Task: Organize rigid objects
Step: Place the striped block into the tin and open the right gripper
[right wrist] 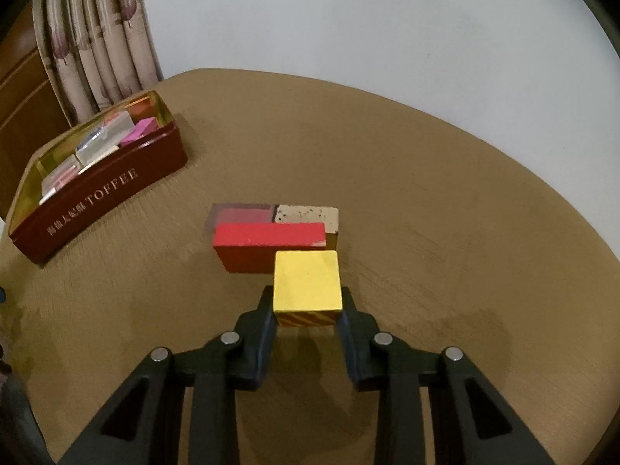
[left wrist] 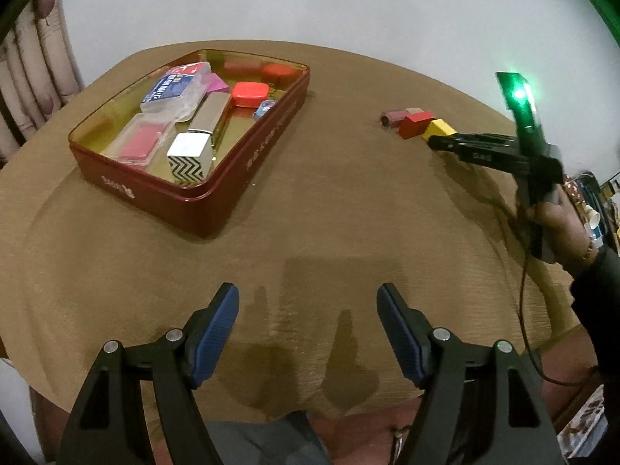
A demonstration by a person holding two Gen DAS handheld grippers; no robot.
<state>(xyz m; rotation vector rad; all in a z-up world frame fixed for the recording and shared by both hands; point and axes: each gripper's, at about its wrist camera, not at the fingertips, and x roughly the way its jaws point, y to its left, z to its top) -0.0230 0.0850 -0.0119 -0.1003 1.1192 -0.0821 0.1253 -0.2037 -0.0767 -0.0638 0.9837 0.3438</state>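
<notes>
My right gripper (right wrist: 307, 300) has a fingertip against each side of a small yellow box (right wrist: 306, 281) standing on the brown table and is shut on it. Directly behind the box lies a red block (right wrist: 267, 244), and behind that a purple and beige box (right wrist: 271, 215). In the left wrist view the same yellow box (left wrist: 440, 128), red block (left wrist: 414, 122) and right gripper (left wrist: 436, 141) sit at the far right. My left gripper (left wrist: 308, 302) hangs open over bare table near the front edge, holding nothing.
A dark red toffee tin (left wrist: 240, 162) stands at the left of the table, also in the right wrist view (right wrist: 116, 190). It holds a zigzag box (left wrist: 188, 159), a gold box (left wrist: 211, 116), a red case (left wrist: 250, 93) and more. A curtain (right wrist: 97, 38) hangs behind.
</notes>
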